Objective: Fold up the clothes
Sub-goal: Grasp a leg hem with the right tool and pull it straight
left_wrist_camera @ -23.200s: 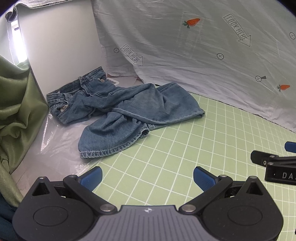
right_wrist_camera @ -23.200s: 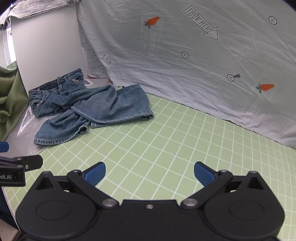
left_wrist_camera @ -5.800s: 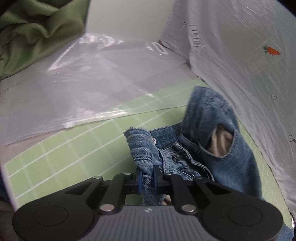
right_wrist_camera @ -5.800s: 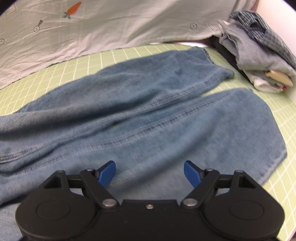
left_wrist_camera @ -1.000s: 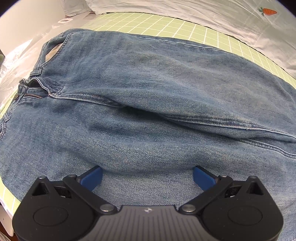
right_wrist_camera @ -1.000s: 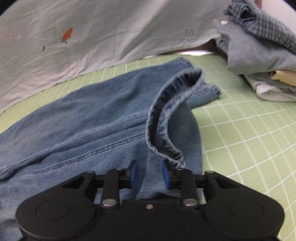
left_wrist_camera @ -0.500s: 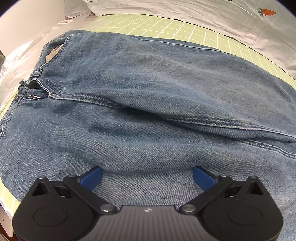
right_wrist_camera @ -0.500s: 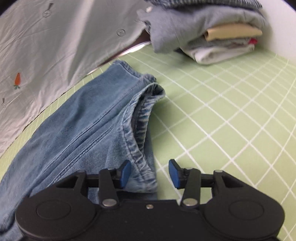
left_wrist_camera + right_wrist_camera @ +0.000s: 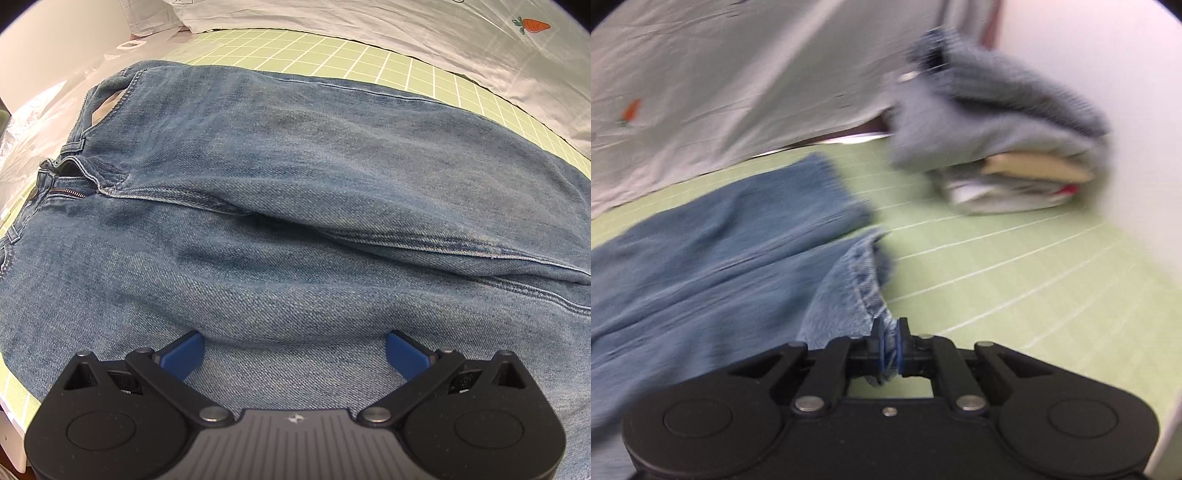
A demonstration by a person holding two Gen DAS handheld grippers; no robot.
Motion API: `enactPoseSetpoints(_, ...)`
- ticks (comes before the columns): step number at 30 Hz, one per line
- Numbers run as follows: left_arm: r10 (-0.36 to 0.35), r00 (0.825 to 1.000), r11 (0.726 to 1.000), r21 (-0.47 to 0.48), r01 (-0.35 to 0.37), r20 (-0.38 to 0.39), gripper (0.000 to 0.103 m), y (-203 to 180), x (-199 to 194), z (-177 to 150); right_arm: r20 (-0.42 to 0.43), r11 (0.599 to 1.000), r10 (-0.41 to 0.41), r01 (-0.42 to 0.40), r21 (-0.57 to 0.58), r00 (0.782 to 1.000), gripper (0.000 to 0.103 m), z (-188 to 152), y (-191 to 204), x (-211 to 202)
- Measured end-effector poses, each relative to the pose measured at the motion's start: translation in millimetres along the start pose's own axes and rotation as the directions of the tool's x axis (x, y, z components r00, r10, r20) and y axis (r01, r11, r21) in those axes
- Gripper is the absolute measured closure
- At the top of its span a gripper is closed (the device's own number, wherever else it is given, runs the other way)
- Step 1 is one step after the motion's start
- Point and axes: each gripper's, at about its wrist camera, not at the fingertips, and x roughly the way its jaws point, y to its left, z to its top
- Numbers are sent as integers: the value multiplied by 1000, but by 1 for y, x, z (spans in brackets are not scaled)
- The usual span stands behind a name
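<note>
A pair of blue jeans (image 9: 295, 184) lies spread across the green grid mat (image 9: 332, 48), waistband and zipper at the left, legs running off to the right. My left gripper (image 9: 294, 352) is open, its blue fingertips resting on the denim of the near leg. In the right wrist view the leg ends of the jeans (image 9: 720, 240) lie on the mat (image 9: 1015, 280). My right gripper (image 9: 889, 349) is shut on the hem of the near leg, which lifts up from the mat. The right wrist view is motion-blurred.
A stack of folded clothes (image 9: 997, 140) sits at the back right of the mat against a white wall (image 9: 1108, 74). A pale sheet with carrot prints (image 9: 443, 33) hangs behind the mat. Clear plastic film (image 9: 33, 122) lies at the left.
My right gripper has gone from open beside the leg hem to shut on the hem, and its view has swung. The left gripper has stayed open on the denim.
</note>
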Motion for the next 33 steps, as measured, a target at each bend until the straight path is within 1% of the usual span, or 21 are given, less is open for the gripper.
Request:
enactPoseSetpoints(2,0,1000,1000,0,0,1,0,0,0,0,-23,996,-84,85,33,996,97,-3,-24,7)
enactPoseSetpoints(3,0,1000,1000,0,0,2,0,0,0,0,-46,993,-111,113,45,993,96,-5,-34,11)
enactPoseSetpoints(4,0,1000,1000,0,0,2,0,0,0,0,-71,990,-126,130,56,990,94,-8,-40,14)
enactPoseSetpoints(5,1,1000,1000,-2,-1,2,0,-1,0,0,-86,987,-139,145,69,987,91,-12,-45,16)
enactPoseSetpoints(6,1,1000,1000,-2,-1,2,0,-1,0,-1,-93,984,-152,160,84,984,89,-16,-47,15)
enactPoseSetpoints(7,1,1000,1000,-2,-1,2,0,-1,0,-1,-98,982,-145,155,107,985,85,-19,-49,15)
enactPoseSetpoints(8,1,1000,1000,-1,-1,1,0,-1,-1,-1,-100,981,-121,134,137,988,72,-22,-50,14)
enactPoseSetpoints(9,-1,1000,1000,1,1,-3,0,0,-1,0,-104,980,-103,119,162,989,62,-25,-50,13)
enactPoseSetpoints(13,-7,1000,1000,12,7,-30,0,2,-2,0,-132,966,-49,81,247,990,52,-36,-43,11)
enactPoseSetpoints(15,-7,999,1000,12,8,-43,0,6,-4,-4,-144,955,-21,62,289,989,40,-42,-40,10)
enactPoseSetpoints(18,-9,999,1000,15,10,-44,0,12,-8,-13,-160,936,22,36,351,987,34,-50,-35,9)
enactPoseSetpoints(19,-9,999,1000,16,10,-39,0,14,-9,-16,-161,939,29,28,344,986,33,-53,-32,8)
enactPoseSetpoints(20,-10,999,1000,19,11,-34,0,15,-11,-20,-159,950,31,21,313,987,32,-54,-27,7)
enactPoseSetpoints(22,-11,1000,1000,24,12,-26,0,19,-12,-24,-149,973,30,5,229,988,36,-57,-18,6)
enactPoseSetpoints(23,-11,1000,1000,25,12,-24,0,21,-13,-26,-134,983,29,-5,181,991,45,-58,-14,4)
enactPoseSetpoints(24,-11,1000,1000,22,11,-24,0,22,-14,-28,-121,988,43,-25,149,992,65,-59,-13,2)
enactPoseSetpoints(25,-10,1000,1000,21,11,-23,0,23,-15,-30,-114,990,69,-54,132,991,78,-59,-13,0)
enactPoseSetpoints(26,-9,1000,1000,20,10,-22,0,24,-16,-33,-113,992,77,-65,112,991,91,-59,-13,-2)
enactPoseSetpoints(29,-9,1000,1000,21,9,-21,0,26,-18,-37,-122,997,56,-50,51,991,93,-62,-13,-9)
enactPoseSetpoints(33,-12,999,999,31,13,-34,0,27,-22,-45,-140,999,13,-7,37,990,93,-78,-31,-25)
